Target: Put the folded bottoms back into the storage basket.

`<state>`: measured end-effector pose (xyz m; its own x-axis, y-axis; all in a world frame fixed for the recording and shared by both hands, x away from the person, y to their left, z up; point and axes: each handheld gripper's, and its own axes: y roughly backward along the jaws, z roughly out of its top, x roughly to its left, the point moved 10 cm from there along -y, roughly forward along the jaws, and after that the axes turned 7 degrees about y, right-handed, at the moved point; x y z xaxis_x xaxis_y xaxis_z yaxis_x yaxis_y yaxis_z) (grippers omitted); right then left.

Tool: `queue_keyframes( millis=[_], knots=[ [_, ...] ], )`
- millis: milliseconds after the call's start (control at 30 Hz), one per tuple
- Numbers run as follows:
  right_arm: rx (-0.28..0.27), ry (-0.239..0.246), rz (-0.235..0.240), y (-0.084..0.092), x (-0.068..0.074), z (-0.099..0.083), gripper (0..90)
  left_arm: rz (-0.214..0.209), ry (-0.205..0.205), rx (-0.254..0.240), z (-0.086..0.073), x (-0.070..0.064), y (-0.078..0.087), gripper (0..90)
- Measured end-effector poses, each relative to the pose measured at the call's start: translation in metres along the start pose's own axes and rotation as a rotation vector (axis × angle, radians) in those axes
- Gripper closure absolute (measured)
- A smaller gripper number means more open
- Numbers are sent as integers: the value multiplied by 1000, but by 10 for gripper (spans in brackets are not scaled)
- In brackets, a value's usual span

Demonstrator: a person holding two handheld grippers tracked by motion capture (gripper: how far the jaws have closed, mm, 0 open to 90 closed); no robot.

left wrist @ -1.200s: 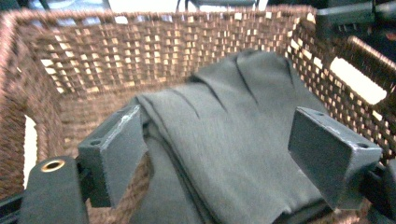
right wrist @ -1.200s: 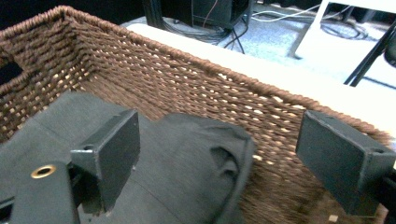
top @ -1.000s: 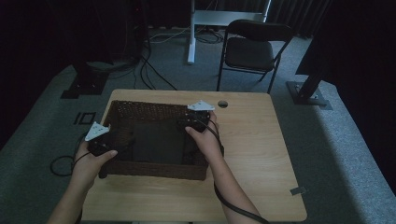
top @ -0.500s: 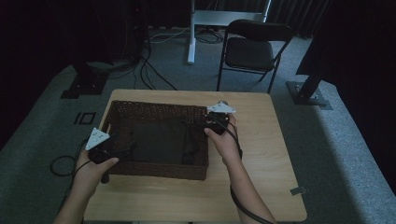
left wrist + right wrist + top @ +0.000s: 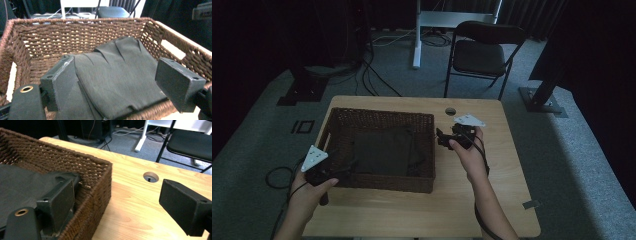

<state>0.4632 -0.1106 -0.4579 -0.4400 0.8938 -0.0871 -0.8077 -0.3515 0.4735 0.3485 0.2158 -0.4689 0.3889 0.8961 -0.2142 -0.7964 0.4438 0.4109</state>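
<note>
A brown wicker basket point(image 5: 382, 114) stands on the left half of the wooden table point(image 5: 492, 200), with a folded dark grey cloth point(image 5: 382, 150) lying flat inside. My left gripper point(image 5: 337, 169) is at the basket's near left corner, pointing inward. In the left gripper view its jaws stand open point(image 5: 120, 85) above the near rim, with the cloth point(image 5: 117, 72) spread beyond them and untouched. My right gripper point(image 5: 441, 139) hovers at the basket's right wall. It is open point(image 5: 117, 202), one jaw over the inside and the other over the bare table, astride the wall point(image 5: 97, 182).
A round cable hole point(image 5: 450, 111) lies in the tabletop just beyond the right gripper. A black folding chair point(image 5: 482, 50) and a white desk leg point(image 5: 416, 35) stand behind the table. Cables trail on the grey floor at the left.
My right gripper has moved rightward from above the basket's middle to its right wall. The left gripper has slid a little toward the person at the near left corner.
</note>
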Motion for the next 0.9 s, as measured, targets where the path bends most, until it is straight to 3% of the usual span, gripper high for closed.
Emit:
queue_keyframes(
  millis=[67,233,400,567,667,733,833,900],
  knots=[
    [-7,-19,-12,3,-6,-3,127,9,-10,-2,-3,0,2,182],
    [14,-10,-28,8,-17,-17,128,24,-18,10,-14,1,5,182],
    [41,0,-37,11,-26,-35,128,7,-1,25,-29,-1,7,182],
    [58,-4,-41,13,-32,-52,128,12,-14,36,-46,-3,9,182],
    [58,-8,-51,15,-37,-62,129,24,-34,4,-47,-5,13,180],
    [58,-20,-55,16,-40,-69,129,-7,17,-16,-45,-12,17,174],
    [62,-31,-57,18,-44,-80,129,2,-35,-15,-46,-17,23,174],
    [66,-36,-61,20,-46,-87,129,-17,-24,-8,-49,-22,25,173]
  ],
)
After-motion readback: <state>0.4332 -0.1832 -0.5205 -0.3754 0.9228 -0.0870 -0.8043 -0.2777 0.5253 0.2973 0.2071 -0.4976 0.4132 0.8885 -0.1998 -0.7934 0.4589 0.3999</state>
